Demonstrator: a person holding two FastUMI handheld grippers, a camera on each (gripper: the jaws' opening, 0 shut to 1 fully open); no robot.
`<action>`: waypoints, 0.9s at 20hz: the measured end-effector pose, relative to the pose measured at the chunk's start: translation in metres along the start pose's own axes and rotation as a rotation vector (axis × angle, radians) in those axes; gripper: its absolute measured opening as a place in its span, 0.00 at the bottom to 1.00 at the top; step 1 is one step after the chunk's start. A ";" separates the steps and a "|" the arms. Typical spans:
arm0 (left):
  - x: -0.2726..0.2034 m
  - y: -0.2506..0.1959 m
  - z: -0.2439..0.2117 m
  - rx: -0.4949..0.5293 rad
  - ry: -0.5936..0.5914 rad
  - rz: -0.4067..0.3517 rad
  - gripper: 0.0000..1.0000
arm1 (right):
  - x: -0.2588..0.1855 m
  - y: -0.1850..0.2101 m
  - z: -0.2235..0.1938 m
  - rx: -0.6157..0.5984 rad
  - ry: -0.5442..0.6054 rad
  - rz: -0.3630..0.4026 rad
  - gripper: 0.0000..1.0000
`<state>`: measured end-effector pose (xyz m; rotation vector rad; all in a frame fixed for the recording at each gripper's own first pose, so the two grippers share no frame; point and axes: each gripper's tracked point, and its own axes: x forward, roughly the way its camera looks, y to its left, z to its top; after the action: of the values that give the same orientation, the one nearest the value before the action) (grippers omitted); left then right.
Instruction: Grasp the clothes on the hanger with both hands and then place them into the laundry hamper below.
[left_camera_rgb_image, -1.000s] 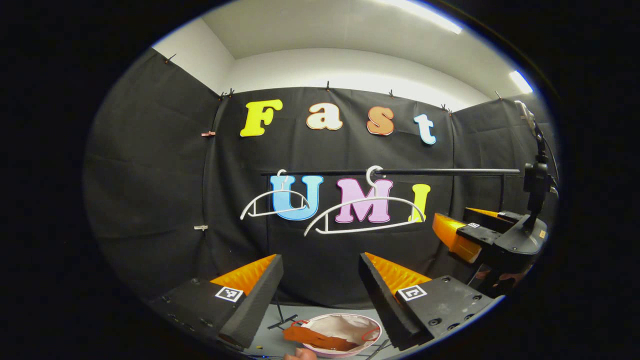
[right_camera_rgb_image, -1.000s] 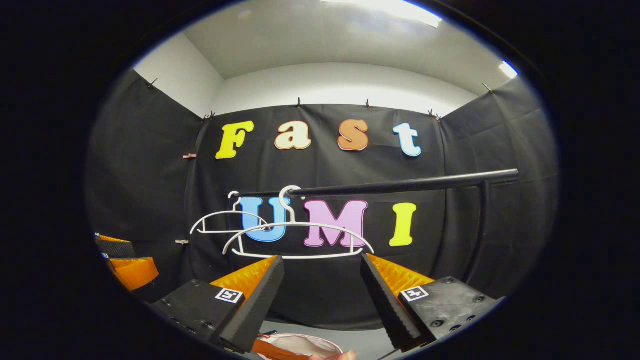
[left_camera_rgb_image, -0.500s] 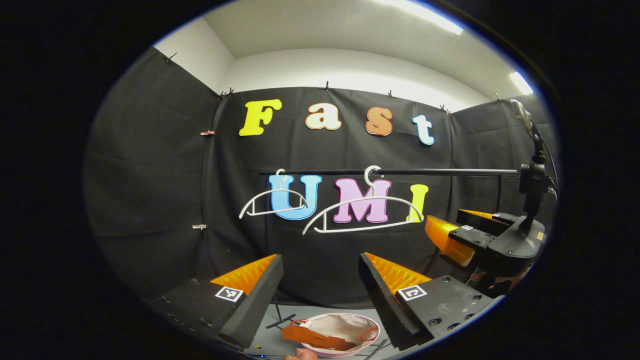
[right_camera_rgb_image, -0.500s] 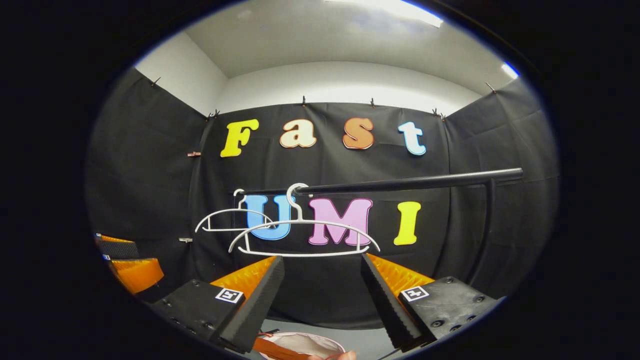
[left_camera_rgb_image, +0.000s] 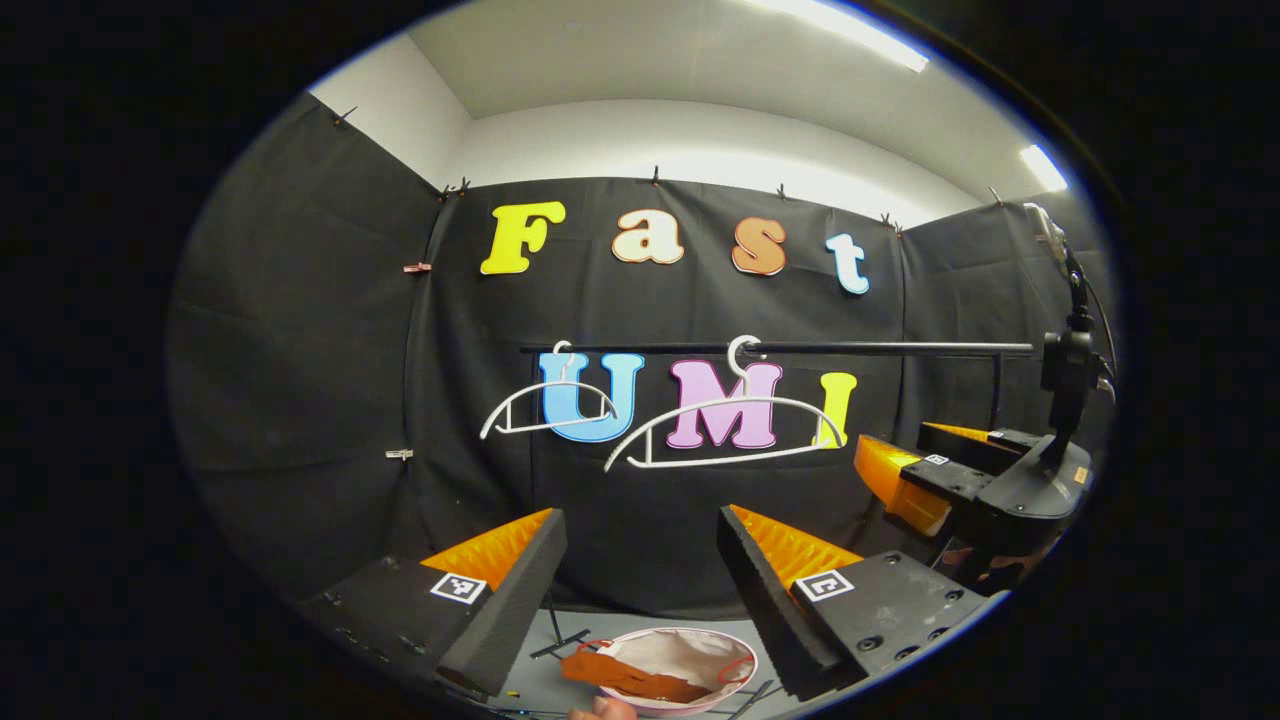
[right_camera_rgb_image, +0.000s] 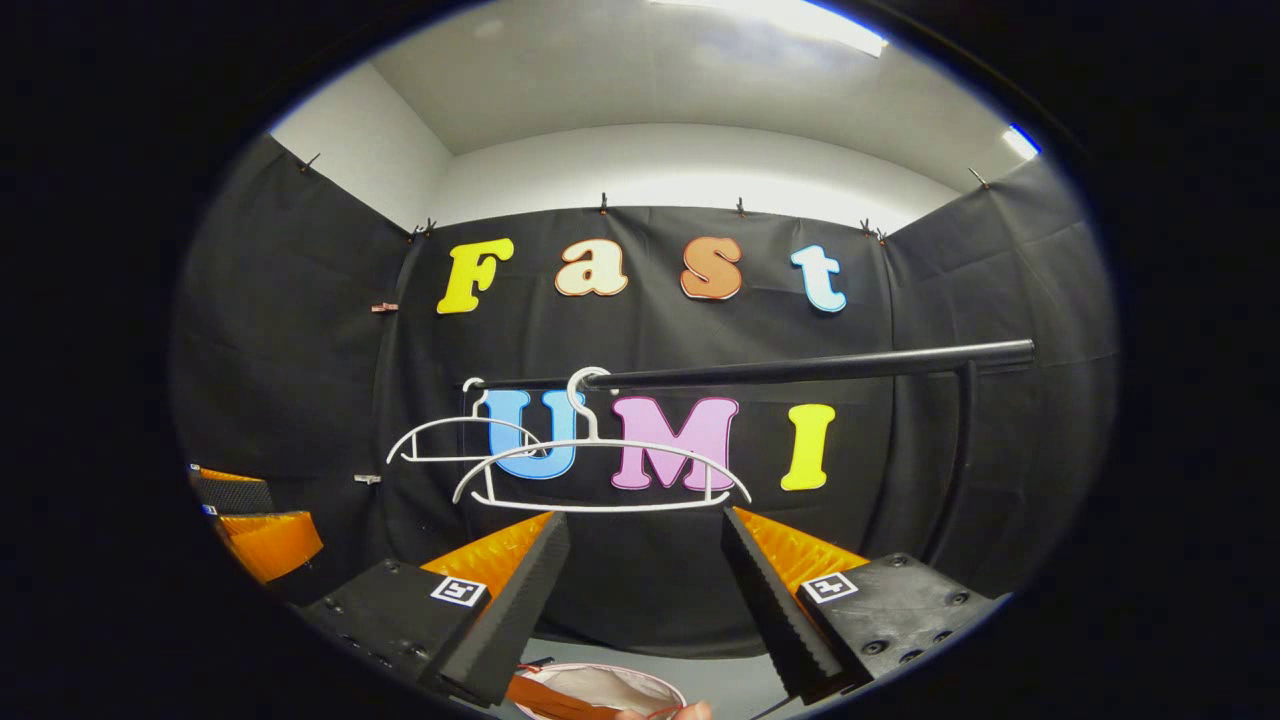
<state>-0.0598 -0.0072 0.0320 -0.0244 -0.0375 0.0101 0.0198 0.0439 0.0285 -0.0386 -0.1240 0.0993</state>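
Overhead, two bare hangers (left_camera_rgb_image: 727, 430); below, perhaps one garment (left_camera_rgb_image: 632, 678).

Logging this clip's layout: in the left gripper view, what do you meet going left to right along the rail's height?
Smaller white hanger → larger white hanger → bare stretch of the black rail → right gripper, held open at the far right.

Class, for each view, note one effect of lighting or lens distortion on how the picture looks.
Left gripper view: the bright ceiling light strip is blown out by glare, and the thin black clothes rail looks nearly straight. Right gripper view: the fisheye lens tilts the rail and bows the white plastic hanger.
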 end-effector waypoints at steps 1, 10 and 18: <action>0.000 0.000 0.000 -0.001 -0.002 0.001 0.96 | 0.000 0.000 0.001 -0.002 -0.002 -0.001 0.98; -0.003 0.001 -0.001 0.001 0.002 -0.008 0.96 | 0.002 0.007 0.003 -0.009 -0.010 0.007 0.98; -0.003 0.009 -0.001 0.001 0.004 -0.009 0.96 | 0.004 0.013 0.005 -0.021 -0.016 0.014 0.98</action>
<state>-0.0630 0.0014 0.0302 -0.0230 -0.0338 0.0007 0.0216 0.0568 0.0330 -0.0600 -0.1410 0.1122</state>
